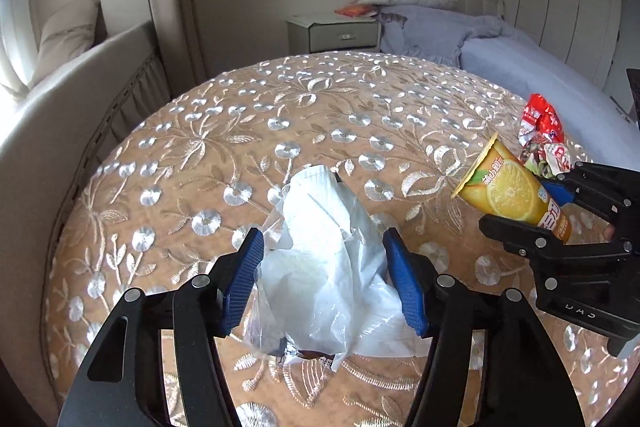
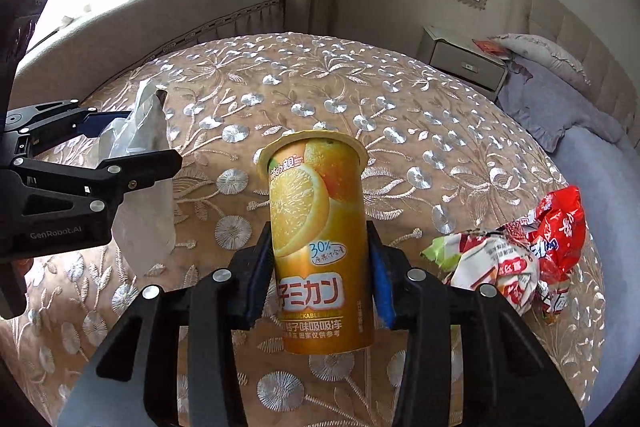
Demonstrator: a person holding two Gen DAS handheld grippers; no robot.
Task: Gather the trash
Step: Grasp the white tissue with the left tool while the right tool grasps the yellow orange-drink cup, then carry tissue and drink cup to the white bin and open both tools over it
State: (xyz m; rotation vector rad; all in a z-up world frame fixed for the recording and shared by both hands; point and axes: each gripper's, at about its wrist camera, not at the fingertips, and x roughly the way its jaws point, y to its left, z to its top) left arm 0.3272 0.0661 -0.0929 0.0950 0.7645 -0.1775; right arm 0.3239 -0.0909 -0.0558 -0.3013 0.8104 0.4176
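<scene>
A clear white plastic bag [image 1: 324, 267] stands on the embroidered round table [image 1: 320, 99], with my left gripper [image 1: 322, 283] around it, its blue pads pressing the bag's sides. My right gripper [image 2: 320, 267] is shut on an orange juice cup [image 2: 320, 239] and holds it tilted above the table; the cup also shows in the left wrist view [image 1: 512, 191], right of the bag. The bag also shows in the right wrist view [image 2: 140, 163], at the left. Crumpled red and white snack wrappers [image 2: 520, 255] lie at the table's right edge, also seen in the left wrist view [image 1: 544, 135].
A curved window seat [image 1: 72, 75] runs behind the table on the left. A bed [image 1: 500, 59] with purple bedding and a nightstand [image 1: 332, 31] stand beyond the table at the right.
</scene>
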